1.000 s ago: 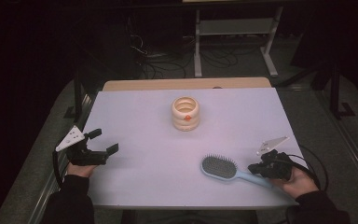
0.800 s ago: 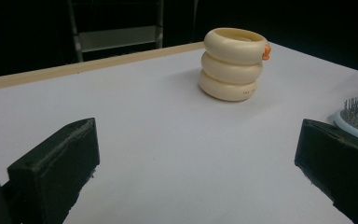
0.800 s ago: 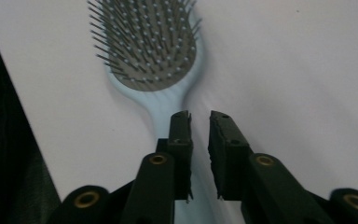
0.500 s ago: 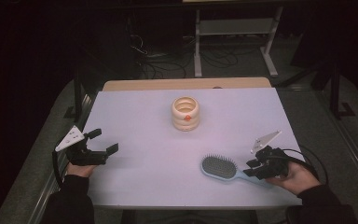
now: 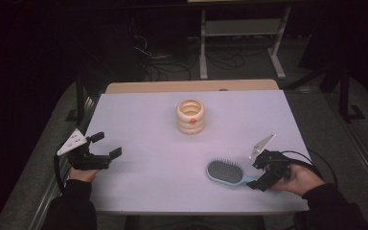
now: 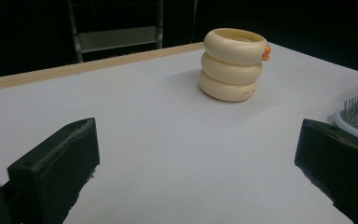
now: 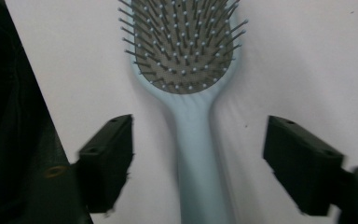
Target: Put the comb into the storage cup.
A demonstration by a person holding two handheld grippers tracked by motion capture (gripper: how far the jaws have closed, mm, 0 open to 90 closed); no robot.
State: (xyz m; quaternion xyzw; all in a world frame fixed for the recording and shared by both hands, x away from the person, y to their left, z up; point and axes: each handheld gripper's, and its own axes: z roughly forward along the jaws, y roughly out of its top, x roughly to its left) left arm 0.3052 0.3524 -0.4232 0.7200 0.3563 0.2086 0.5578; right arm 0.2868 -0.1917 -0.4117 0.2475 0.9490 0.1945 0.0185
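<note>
The right gripper (image 5: 263, 175) has let go and backed off over the last second — its jaws now gape wide either side of the brush (image 7: 189, 70) handle, touching nothing. The brush lies bristles-up at the table's (image 5: 143, 201) near right, so I'd guess it's been placed or is about to be re-grabbed. The left gripper (image 5: 106, 145) idles wide open and empty — the ring stack (image 5: 190, 116) is untouched.

A white-topped table (image 5: 139, 120) stands in a dark room, with cables (image 5: 172, 64) and a metal stand (image 5: 239, 43) behind.

White table (image 5: 139, 120), cream ringed holder (image 5: 190, 116) at centre, blue hairbrush (image 5: 226, 172) bristles-up near front right, cables (image 5: 172, 67) on floor beyond
</note>
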